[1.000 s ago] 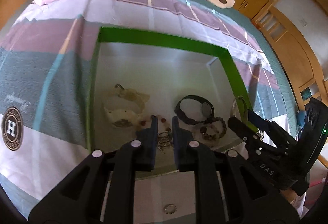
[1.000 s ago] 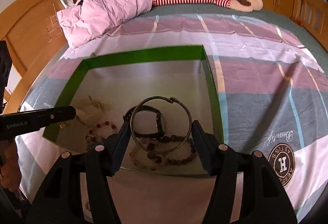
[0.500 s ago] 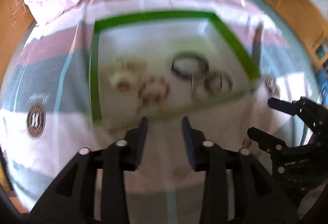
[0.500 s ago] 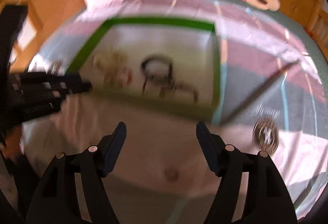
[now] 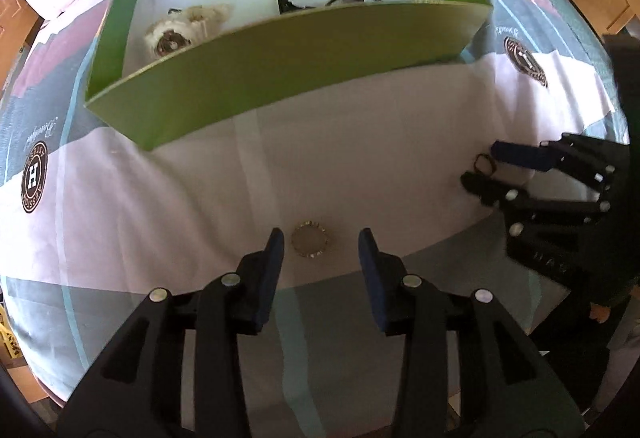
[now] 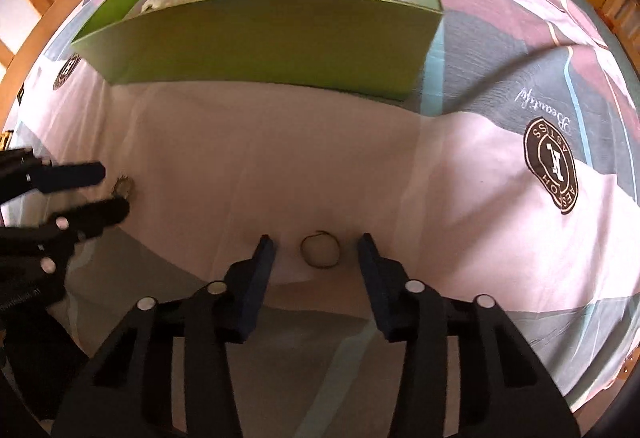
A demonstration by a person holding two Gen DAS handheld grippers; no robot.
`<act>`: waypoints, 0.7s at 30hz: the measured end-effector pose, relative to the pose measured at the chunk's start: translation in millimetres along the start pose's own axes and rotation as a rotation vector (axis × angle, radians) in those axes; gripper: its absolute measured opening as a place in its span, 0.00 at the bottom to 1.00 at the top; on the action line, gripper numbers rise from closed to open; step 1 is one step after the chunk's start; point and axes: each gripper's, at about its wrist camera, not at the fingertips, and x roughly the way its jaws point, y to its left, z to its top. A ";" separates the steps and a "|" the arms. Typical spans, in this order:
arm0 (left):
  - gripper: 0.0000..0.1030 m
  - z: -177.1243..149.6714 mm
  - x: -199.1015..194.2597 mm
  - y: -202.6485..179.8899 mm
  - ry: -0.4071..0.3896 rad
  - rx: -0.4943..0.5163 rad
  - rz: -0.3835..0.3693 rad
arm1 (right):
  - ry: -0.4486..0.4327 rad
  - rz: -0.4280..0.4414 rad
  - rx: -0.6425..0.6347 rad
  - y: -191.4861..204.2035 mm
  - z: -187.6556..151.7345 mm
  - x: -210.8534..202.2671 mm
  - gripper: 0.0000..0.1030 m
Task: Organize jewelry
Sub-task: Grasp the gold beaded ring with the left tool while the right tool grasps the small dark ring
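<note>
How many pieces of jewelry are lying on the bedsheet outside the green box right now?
2. A studded ring lies between the left gripper fingers; a thin dark ring lies between the right gripper fingers. Others might be hidden behind the green box.

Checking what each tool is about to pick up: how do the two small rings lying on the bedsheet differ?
The ring between the left tool's fingers has a studded, sparkly band; the ring in front of the right tool is a thin, plain dark band. The studded ring looks thicker, the plain one wiry. Both lie flat on the white sheet, outside the green box, each framed by an open left tool or right tool, untouched.
</note>
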 end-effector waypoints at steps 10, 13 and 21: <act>0.20 -6.8 12.1 0.4 0.026 0.006 0.022 | -0.025 -0.034 -0.070 18.1 -1.5 -2.5 0.22; 0.19 -8.1 11.1 2.5 0.019 -0.005 0.015 | -0.034 -0.030 -0.070 24.4 -5.1 -6.8 0.20; 0.19 -0.2 -12.4 30.3 -0.051 -0.098 -0.042 | -0.130 0.003 -0.021 17.1 0.4 -32.0 0.20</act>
